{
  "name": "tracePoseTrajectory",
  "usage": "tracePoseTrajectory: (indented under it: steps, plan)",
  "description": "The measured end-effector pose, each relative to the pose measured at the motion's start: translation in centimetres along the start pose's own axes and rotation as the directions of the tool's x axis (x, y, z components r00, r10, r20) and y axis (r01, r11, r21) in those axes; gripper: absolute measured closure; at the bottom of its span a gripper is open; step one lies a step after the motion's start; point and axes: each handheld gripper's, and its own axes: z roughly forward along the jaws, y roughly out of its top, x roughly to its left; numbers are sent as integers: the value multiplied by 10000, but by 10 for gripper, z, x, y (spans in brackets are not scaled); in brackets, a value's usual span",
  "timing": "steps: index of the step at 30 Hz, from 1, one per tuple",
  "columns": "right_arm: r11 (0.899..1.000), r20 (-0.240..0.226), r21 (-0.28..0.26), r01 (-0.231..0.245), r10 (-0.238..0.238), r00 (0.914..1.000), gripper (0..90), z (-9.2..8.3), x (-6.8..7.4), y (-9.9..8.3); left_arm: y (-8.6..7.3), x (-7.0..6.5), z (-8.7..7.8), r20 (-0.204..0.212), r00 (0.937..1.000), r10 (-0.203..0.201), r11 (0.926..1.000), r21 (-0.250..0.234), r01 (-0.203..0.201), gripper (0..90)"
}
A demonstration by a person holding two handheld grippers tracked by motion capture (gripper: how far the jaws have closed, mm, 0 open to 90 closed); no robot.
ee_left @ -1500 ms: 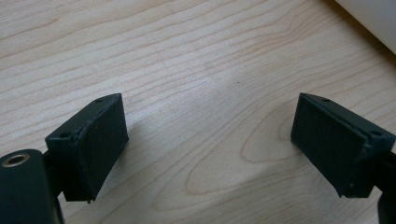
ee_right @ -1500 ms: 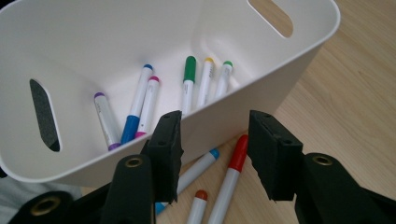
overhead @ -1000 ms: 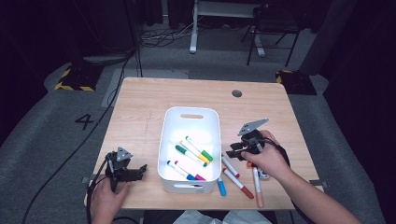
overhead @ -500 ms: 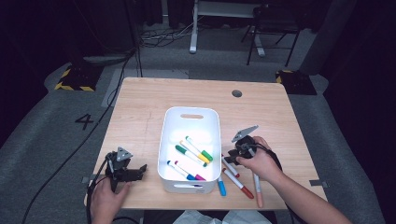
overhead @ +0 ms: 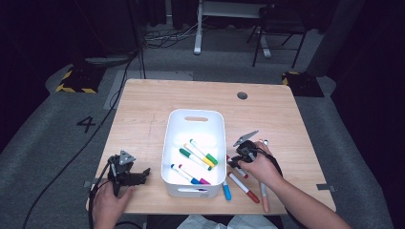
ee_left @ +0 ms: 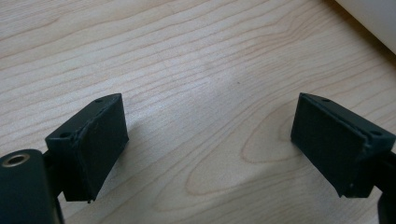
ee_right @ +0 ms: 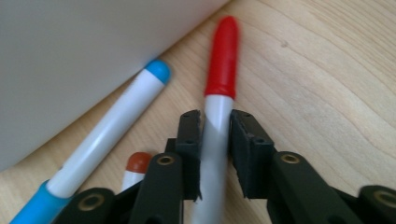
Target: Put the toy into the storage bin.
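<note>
We see the red-capped marker (ee_right: 218,116) lying flat on the bench (ee_right: 327,84) beside the white bin (ee_right: 70,56), cap pointing away; our right hand-held gripper (ee_right: 215,135) has just been closing and clamps its barrel.

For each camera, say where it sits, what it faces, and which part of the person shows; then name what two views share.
High view: above the person's side, looking forward and down on the table, white bin, both hands and grippers.
Left gripper view: on the left gripper, facing bare wood between open jaws.
Right gripper view: on the right gripper, its jaws just closed on the red marker.
Shared: the blue marker and bin wall, in the high and right gripper views.
</note>
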Motion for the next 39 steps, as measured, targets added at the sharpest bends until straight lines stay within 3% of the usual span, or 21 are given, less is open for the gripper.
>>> tracePoseTrajectory:
  steps: [4, 6, 8, 15, 26, 39]
  plan:
    - [9985, 223, -109, -531, 533, 9983, 765, 0, -2, -1, 0, 0, 0, -1, 10000, 2, 10000, 0, -2, 111]
    - [9954, 115, -242, -925, 928, 9956, 767, 0, -4, -3, 0, 0, 0, 2, 10000, 1, 10000, 0, -1, 111]
    - [9943, 123, -295, -1024, 1028, 9946, 767, -1, -5, -3, 0, 0, 0, 0, 10000, 4, 10000, 1, -4, 111]
    - [9948, -48, -547, -854, 852, 9964, 768, -14, -3, 0, 0, 0, 0, -1, 10000, 3, 10000, 0, -3, 111]
    - [9930, -220, -974, -667, 648, 9977, 768, -49, -3, 9, 0, 0, 0, 1, 10000, 5, 10000, -4, -5, 112]
    - [9834, -360, -1753, -463, 406, 9985, 768, -85, -3, 16, 0, 0, 0, -22, 10000, 56, 10000, -12, -56, 111]
